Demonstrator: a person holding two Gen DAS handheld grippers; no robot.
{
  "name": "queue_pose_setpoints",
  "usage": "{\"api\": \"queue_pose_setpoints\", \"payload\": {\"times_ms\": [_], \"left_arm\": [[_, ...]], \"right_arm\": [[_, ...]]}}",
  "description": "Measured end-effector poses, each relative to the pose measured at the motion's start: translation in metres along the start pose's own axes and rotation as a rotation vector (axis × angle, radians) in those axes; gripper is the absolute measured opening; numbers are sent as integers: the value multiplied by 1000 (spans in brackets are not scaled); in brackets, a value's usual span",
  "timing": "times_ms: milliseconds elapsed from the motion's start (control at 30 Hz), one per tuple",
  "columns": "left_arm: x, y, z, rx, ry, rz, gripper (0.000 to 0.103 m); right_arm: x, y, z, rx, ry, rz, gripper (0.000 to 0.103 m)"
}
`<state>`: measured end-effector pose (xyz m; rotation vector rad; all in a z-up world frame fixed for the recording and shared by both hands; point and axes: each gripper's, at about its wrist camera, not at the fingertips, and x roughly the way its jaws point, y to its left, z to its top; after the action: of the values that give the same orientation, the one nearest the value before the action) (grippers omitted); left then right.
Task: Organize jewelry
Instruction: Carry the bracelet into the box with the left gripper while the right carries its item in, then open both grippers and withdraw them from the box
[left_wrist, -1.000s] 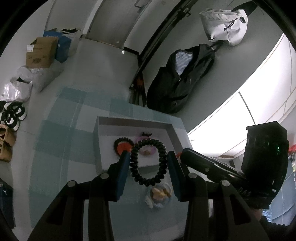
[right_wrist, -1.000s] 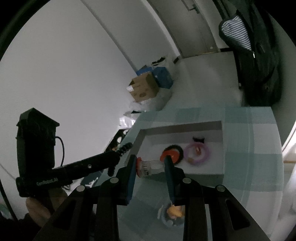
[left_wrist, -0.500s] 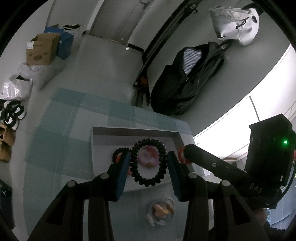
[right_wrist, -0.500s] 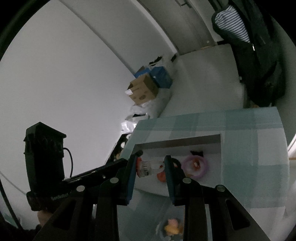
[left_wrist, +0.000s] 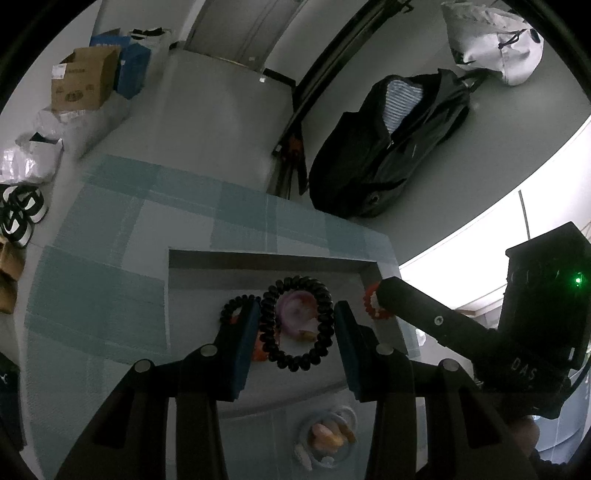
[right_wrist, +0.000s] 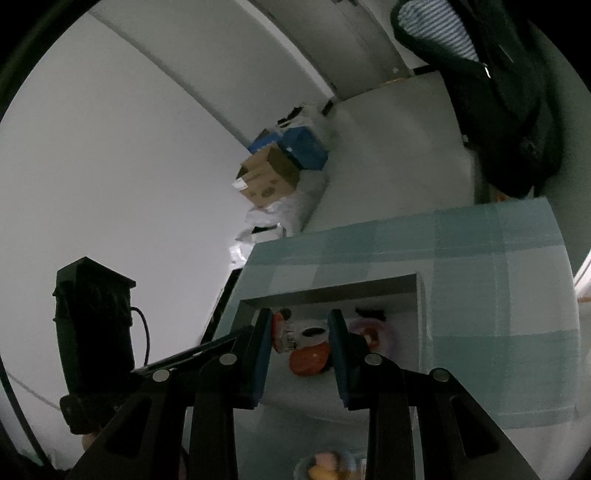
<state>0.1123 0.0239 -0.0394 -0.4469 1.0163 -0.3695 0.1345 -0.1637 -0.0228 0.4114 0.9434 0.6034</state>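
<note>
Left gripper (left_wrist: 295, 325) clamped on black coil bracelet (left_wrist: 295, 323). Right gripper (right_wrist: 301, 332) clamped on clear bracelet (right_wrist: 291, 334) over tray (right_wrist: 332, 286). Lettering "DAS" legible on right gripper body.

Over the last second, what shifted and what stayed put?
Both tongs carried their loads in over the tray: the left tongs with the black spiral hair tie, the right tongs with the clear bracelet. Neither grip changed. The pieces lying in the tray and the small dish stayed put.
</note>
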Motion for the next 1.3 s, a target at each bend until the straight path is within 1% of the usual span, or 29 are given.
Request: {"api": "queue_pose_setpoints", "payload": {"times_ms": [233, 400, 500, 533, 567, 633, 667, 700, 767, 800, 833, 867, 1000, 1100, 1300], "left_arm": [[4, -3, 0, 8, 4, 5, 36], [5, -3, 0, -9, 8, -7, 36], [7, -5, 1, 6, 3, 7, 36], [7, -5, 1, 7, 1, 5, 37], [7, -5, 1, 2, 4, 6, 39], [9, -2, 1, -10, 26, 10, 43], [10, -1, 1, -15, 32, 8, 44], [10, -1, 0, -15, 38, 5, 45], [10, -2, -2, -6, 47, 14, 53], [9, -3, -3, -3, 48, 15, 55], [8, -3, -3, -2, 47, 13, 59], [7, -4, -4, 0, 43, 17, 61], [0, -4, -5, 3, 26, 23, 61], [-6, -5, -7, 9, 13, 29, 61], [-17, -8, -12, 34, -14, 69, 62]], "right_arm": [[2, -4, 0, 11, 1, -4, 29], [5, -7, -2, 22, 6, -31, 29], [8, -9, -3, 29, 11, -41, 30], [8, -9, -2, 28, 9, -48, 30], [9, -9, -2, 28, 8, -53, 30], [8, -11, -3, 38, -1, -56, 31], [7, -12, -3, 41, -2, -58, 33], [7, -12, -3, 41, -3, -64, 38], [2, -11, -4, 39, -16, -60, 40], [1, -11, -4, 36, -20, -57, 42], [0, -10, -4, 30, -22, -58, 48], [-3, -9, -4, 23, -29, -63, 54], [-12, -9, -5, 13, -52, -68, 55], [-18, -9, -7, 7, -66, -70, 61], [-26, -9, -11, -5, -79, -88, 66]]}}
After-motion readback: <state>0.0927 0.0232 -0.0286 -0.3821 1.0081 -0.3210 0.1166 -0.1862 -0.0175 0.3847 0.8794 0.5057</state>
